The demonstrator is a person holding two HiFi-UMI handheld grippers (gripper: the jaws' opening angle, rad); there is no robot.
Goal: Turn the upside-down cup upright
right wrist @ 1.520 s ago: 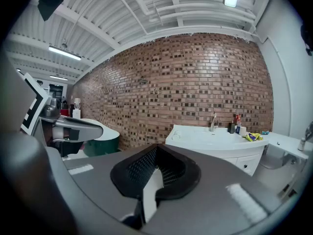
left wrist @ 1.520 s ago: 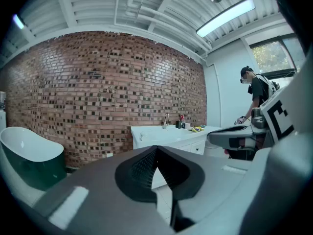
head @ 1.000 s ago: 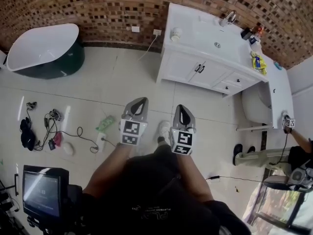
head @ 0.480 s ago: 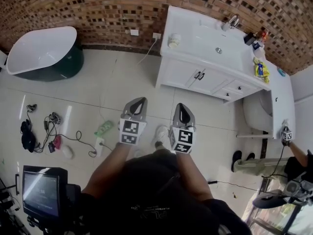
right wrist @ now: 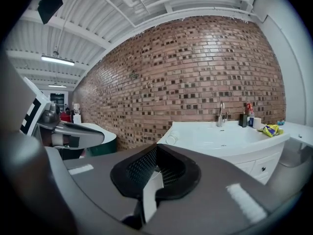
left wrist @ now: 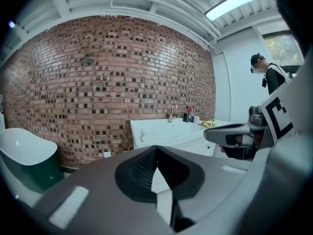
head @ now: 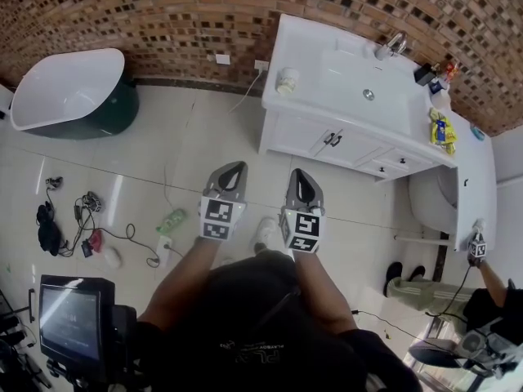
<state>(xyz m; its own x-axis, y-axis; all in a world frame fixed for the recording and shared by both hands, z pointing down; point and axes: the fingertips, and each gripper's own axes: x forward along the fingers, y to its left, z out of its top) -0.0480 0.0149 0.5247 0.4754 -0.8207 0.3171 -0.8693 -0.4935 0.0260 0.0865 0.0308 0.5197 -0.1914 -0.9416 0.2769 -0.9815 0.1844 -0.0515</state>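
A small pale cup [head: 286, 80] stands at the left end of the white vanity counter [head: 343, 76], against the brick wall; it also shows as the cup [left wrist: 145, 137] in the left gripper view and the cup [right wrist: 172, 139] in the right gripper view. It is too small to tell which way up it is. My left gripper [head: 231, 170] and right gripper [head: 299, 175] are held side by side over the tiled floor, well short of the vanity, pointing at it. Both are shut with nothing between the jaws: left gripper [left wrist: 155, 150], right gripper [right wrist: 155, 148].
A white and green bathtub [head: 69, 88] sits at the left. Cables [head: 82, 219] and a green bottle [head: 172, 219] lie on the floor. The counter carries a faucet [head: 394, 43] and a yellow packet [head: 442, 129]. Another person [head: 490, 284] stands at the right. A monitor [head: 69, 321] is at the lower left.
Both grippers have moved forward together toward the vanity, which now sits lower and nearer in the head view. The jaws stayed shut.
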